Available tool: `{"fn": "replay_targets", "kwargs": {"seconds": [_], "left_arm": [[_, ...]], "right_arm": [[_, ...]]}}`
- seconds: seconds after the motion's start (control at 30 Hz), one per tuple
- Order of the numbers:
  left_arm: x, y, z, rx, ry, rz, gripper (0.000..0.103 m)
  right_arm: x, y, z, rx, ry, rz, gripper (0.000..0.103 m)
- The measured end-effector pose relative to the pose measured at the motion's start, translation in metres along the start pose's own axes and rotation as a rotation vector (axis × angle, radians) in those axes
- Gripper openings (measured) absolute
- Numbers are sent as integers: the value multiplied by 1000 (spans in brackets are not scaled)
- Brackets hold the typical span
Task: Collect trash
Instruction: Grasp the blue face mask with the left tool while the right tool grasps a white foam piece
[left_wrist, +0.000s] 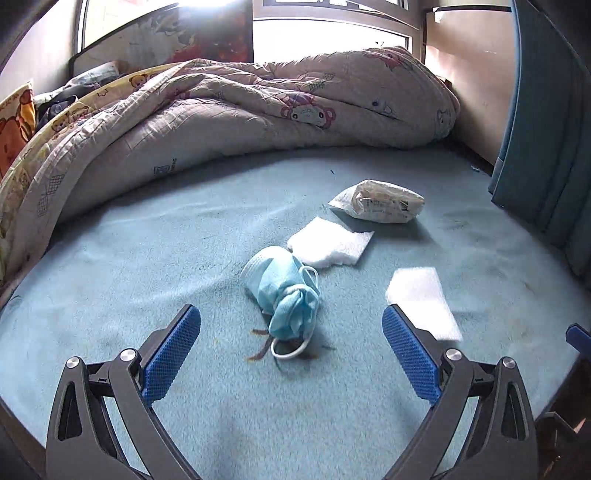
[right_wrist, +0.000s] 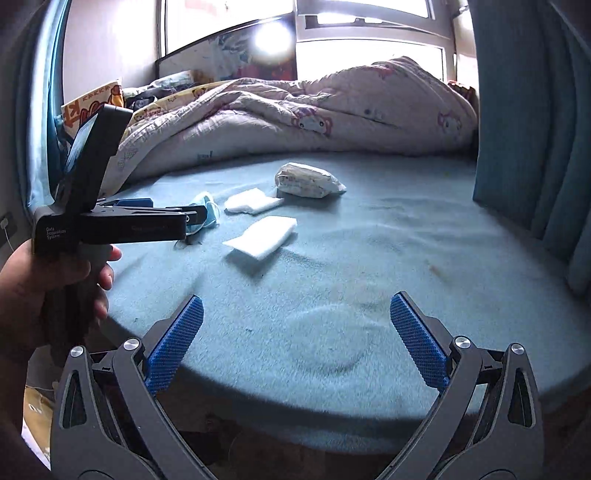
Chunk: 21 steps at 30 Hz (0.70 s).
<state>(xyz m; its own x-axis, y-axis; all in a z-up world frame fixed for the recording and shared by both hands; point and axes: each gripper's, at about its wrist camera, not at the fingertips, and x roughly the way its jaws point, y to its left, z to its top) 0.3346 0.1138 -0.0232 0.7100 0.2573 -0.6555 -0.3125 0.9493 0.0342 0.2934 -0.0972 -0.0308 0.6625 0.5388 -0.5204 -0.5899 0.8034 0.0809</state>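
- Trash lies scattered on the pale blue fleece bed sheet (left_wrist: 147, 258): a crumpled light-blue surgical mask with white ear loops (left_wrist: 286, 295), a flat white tissue square (left_wrist: 330, 245) just behind it, a second white tissue pad (left_wrist: 421, 301) to the right, and a puffy white printed plastic packet (left_wrist: 380, 201) farther back, near the rumpled cartoon-print quilt (left_wrist: 258, 110).
- Left claw (left_wrist: 291, 354) hovers above the bed with its blue-padded jaws spread wide and nothing between the pads; the mask sits ahead of the gap, not inside it.
- Right claw (right_wrist: 295, 343) is likewise fully spread and empty, hanging over the near edge of the bed, well apart from every piece.
- Risk with the mask: it is bunched and soft, and an ear loop trails loose toward the camera. A pinch on the loop alone would probably let the body dangle or slip free on the lift.
- Some dark, thin bits lie under the mask's near end; I cannot tell what they are. They could be left behind or dragged along.
- Risk with the tissues: they lie flat on a fuzzy sheet, so pads closing from above might slide over them or snag the fleece instead.
- Risk of collision: in the right wrist view the left claw (right_wrist: 192, 216), held by the person's hand (right_wrist: 55, 273), crosses close to the mask, so both claws heading for neighbouring pieces could knock each other.
- No bin shows in either view, so where the pieces must go is unknown.
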Motion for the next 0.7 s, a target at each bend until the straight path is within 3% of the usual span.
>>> {"fn": "replay_targets", "kwargs": {"seconds": [0.2,0.27,0.37,0.5,0.6,0.7], "left_arm": [[24,10,13,-5,45,-18,95],[28,11,14,6,61,-41,89],[36,9,16,40,84,-58,78],[43,7,14,54,121,-129,39],[40,7,11,63,120,-183,34],[30,9,5,86,103,-185,29]], "right_arm": [[28,1,19,-37,24,-5,98],[40,4,28,-62,52,-7,98],[60,9,39,-94,108,10,98],[81,13,46,-100,156,16,98],[93,16,46,-80,196,33,98],[106,23,46,-71,240,45,98]]}}
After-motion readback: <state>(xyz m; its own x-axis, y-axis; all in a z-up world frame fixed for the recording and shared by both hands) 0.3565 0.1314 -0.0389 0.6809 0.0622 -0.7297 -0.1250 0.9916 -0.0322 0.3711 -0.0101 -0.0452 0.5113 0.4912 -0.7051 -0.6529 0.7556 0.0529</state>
